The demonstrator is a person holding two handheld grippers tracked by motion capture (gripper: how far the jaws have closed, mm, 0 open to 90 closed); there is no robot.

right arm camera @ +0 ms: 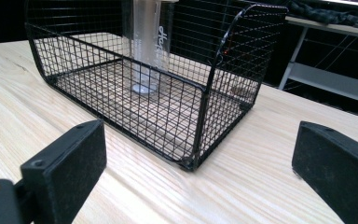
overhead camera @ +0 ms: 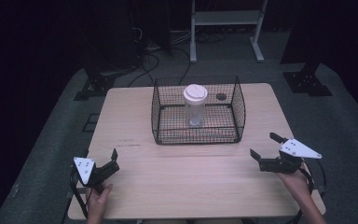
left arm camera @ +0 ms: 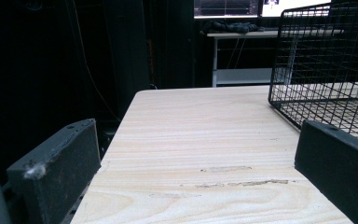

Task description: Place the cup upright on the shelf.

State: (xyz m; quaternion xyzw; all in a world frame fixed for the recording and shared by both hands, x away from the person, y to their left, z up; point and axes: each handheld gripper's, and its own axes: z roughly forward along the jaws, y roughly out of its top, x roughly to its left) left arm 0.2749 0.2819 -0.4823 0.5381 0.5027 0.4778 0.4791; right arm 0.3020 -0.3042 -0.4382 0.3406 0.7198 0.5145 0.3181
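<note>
Both your grippers wide open, holding nothing.
The wire basket (overhead camera: 198, 112) stands ahead between your left gripper (overhead camera: 113, 158) and right gripper (overhead camera: 264, 147); its mesh wall fences the clear lidded cup (overhead camera: 195, 105) inside, well apart from both.

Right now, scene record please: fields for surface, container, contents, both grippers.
surface: wooden table
container: black wire basket, open top, at the table's middle toward the far edge
contents: clear bottle with a white lid, upright inside the basket
left gripper: open, holds nothing, near the table's front left edge
right gripper: open, holds nothing, near the front right, jaws pointed toward the basket
other: small dark round thing on the table behind the basket
</note>
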